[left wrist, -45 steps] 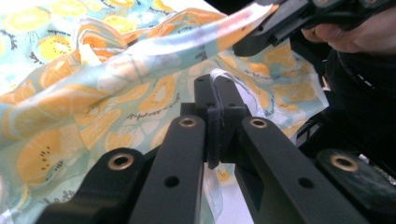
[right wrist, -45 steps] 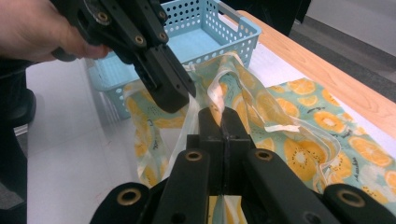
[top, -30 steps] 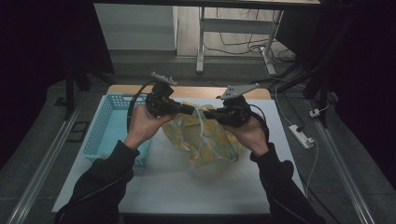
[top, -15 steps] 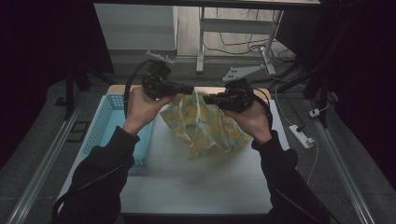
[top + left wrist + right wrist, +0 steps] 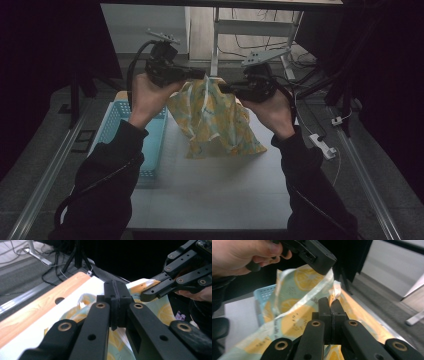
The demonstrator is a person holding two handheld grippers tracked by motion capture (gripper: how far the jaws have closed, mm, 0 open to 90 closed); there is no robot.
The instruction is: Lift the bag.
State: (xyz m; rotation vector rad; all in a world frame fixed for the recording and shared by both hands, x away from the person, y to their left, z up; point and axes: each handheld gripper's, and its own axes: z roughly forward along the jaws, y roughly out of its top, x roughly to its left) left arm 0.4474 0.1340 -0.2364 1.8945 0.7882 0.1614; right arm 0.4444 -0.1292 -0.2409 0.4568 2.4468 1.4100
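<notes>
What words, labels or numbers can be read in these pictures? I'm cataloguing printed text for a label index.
None can be read.
The lemon-print cloth, pinched by the left gripper and right gripper, carries fruit pictures, no letters.
The light blue plastic basket shows no label.

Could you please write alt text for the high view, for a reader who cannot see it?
A person holds a lemon-print cloth up above a white table, the left claw and right claw each shut on its top edge. The cloth hangs down between the hands, and a blue basket sits at the table's left.
</notes>
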